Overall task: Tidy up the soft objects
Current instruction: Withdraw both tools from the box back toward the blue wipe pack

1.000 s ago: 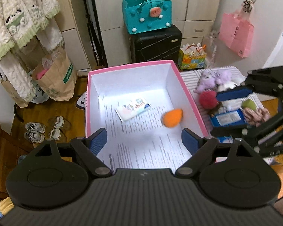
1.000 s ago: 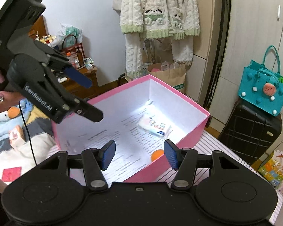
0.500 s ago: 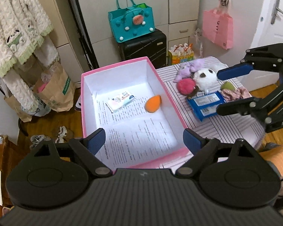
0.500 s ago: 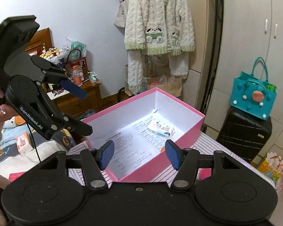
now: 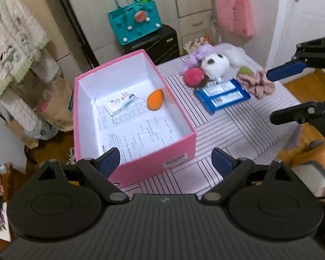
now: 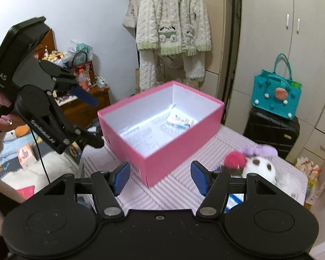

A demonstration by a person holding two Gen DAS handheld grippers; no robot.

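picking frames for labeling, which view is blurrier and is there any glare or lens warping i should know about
Left wrist view: motion blur smears the hanging cardigan and softens the plush toys; fisheye bends the cupboard lines. Right wrist view: sharper overall, though the white plush is soft; the pink box floor blows out to white glare, and dark vignette fills the top corners.
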